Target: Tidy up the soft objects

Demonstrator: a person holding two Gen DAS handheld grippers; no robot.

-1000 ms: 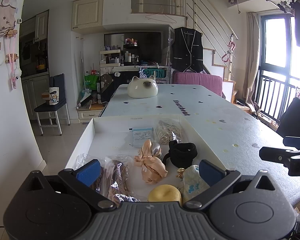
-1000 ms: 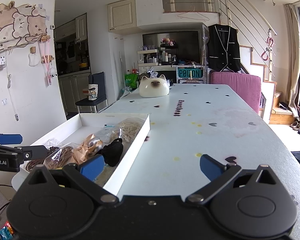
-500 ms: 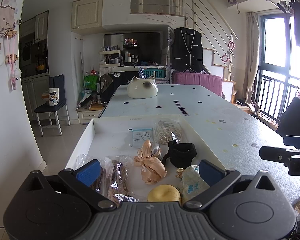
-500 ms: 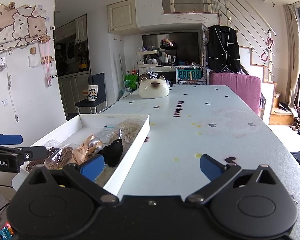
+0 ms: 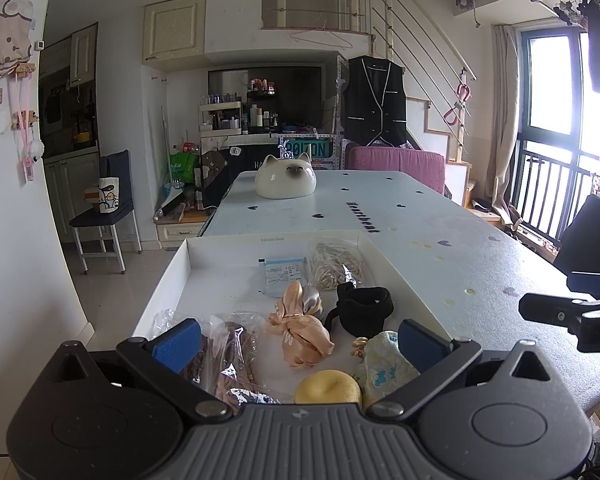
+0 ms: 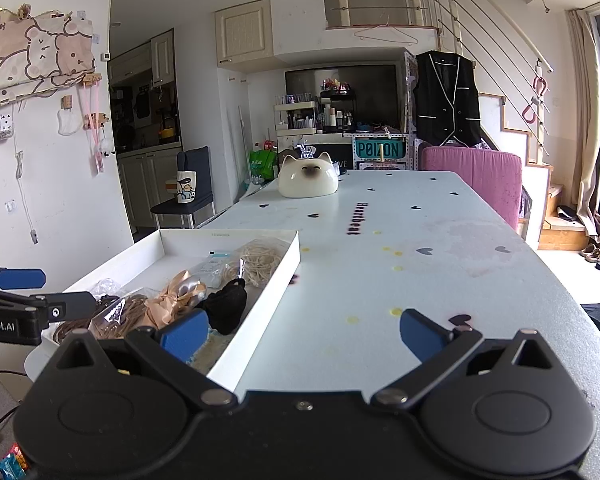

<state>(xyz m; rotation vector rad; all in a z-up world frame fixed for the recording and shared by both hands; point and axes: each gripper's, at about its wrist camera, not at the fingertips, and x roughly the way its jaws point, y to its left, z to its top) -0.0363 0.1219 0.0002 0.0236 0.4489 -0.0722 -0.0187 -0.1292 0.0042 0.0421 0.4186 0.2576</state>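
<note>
Two handheld grippers hover with jaws spread wide and holding nothing: the left gripper (image 5: 298, 342) over the near end of a shallow white tray (image 5: 180, 268), the right gripper (image 6: 304, 330) over the bare tabletop (image 6: 420, 256) just beside it. Inside the tray lie a peach satin scrunchie (image 5: 300, 328), a black scrunchie (image 5: 364, 308), a yellow sponge (image 5: 327, 388) and bagged rubber bands (image 5: 336, 266).

Both wrist views faced down the table (image 5: 420, 216) from its near end; both showed the tray (image 5: 204, 240), left view closer.
</note>
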